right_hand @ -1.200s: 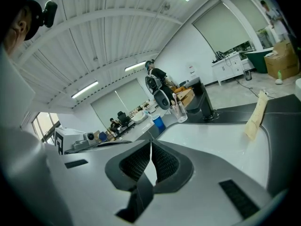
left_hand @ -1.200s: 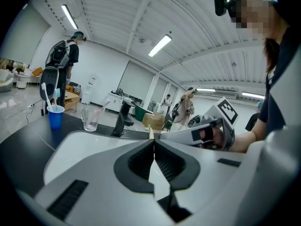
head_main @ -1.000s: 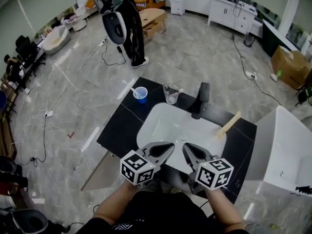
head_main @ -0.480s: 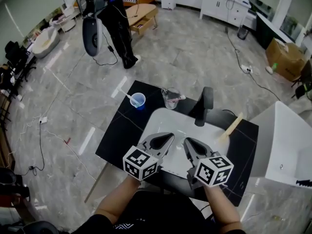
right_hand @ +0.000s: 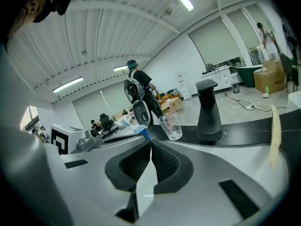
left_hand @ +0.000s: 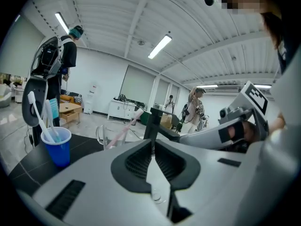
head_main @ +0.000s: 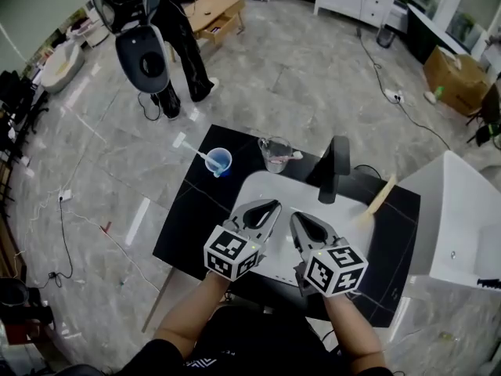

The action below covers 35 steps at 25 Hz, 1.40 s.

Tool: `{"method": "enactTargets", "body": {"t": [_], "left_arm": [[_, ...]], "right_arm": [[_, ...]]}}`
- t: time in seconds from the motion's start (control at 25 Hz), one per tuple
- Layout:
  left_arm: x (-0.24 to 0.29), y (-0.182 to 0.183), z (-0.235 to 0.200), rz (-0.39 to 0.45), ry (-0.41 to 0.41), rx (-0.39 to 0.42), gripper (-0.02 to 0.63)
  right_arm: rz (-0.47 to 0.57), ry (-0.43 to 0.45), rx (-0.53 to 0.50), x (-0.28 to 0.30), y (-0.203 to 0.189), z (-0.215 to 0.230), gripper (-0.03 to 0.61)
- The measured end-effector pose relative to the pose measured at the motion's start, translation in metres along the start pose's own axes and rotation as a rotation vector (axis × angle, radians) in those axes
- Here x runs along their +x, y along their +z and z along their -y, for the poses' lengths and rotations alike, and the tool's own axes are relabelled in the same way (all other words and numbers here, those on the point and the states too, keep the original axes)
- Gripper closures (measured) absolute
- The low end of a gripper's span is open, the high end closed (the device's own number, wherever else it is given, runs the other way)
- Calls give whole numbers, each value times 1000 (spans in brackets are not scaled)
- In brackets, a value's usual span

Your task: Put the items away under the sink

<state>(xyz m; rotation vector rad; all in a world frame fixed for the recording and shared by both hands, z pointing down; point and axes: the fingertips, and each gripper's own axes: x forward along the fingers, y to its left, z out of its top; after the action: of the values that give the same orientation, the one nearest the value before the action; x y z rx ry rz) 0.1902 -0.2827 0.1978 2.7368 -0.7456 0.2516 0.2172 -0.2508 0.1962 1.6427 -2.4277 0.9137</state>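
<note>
Left tongs (head_main: 272, 204): sitting closed, jaws meeting tip to tip and gripping nothing; hovering over the near part of the sink (head_main: 270, 185).
Right tongs (head_main: 295, 217): closing on nothing as well, jaws pressing together; hanging over the sink's near part, just beside the left tongs.
Forearms (head_main: 192, 312): reaching in from the sink's near side, one behind each marker cube.
Faucet (head_main: 335, 167): black, standing upright at the sink's far rim.
Clear glass (head_main: 275, 153): standing on the table just past the sink's far-left corner, holding a pink stick-like item that is leaning against its rim.
Blue cup (head_main: 219, 161): standing left of the glass, farther from the sink, with a white toothbrush leaning out to the left.
Wooden strip (head_main: 378, 198): lying slantwise at the sink's right rim.
Table (head_main: 188, 210): black, carrying the sink and both cups.
Person (head_main: 168, 45): standing on the grey floor well beyond the sink's far-left side, wearing a bulky rig.
White fixture (head_main: 454, 225): sitting to the sink's right, past the table's edge.
</note>
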Motion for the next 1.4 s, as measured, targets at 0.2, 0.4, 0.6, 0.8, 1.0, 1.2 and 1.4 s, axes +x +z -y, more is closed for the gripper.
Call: {"method": "enactTargets", "body": {"t": [0.2, 0.4, 0.6, 0.8, 1.0, 1.2, 1.4], "left_arm": [[7, 4, -23, 59, 49, 20, 603], [19, -2, -40, 61, 71, 39, 603], [30, -12, -51, 43, 80, 28, 580], [44, -15, -63, 32, 88, 11, 440], [58, -15, -78, 39, 115, 27, 369], [72, -13, -95, 61, 160, 38, 271], [91, -16, -104, 55, 181, 37, 245]], "right_arm": [[8, -43, 3, 12, -2, 8, 541], [9, -79, 10, 23, -8, 15, 541], [16, -104, 17, 30, -11, 21, 541], [15, -118, 42, 35, -14, 25, 541], [6, -120, 33, 39, -14, 27, 541], [-12, -118, 60, 36, -19, 28, 541], [-18, -131, 77, 33, -22, 35, 541]]}}
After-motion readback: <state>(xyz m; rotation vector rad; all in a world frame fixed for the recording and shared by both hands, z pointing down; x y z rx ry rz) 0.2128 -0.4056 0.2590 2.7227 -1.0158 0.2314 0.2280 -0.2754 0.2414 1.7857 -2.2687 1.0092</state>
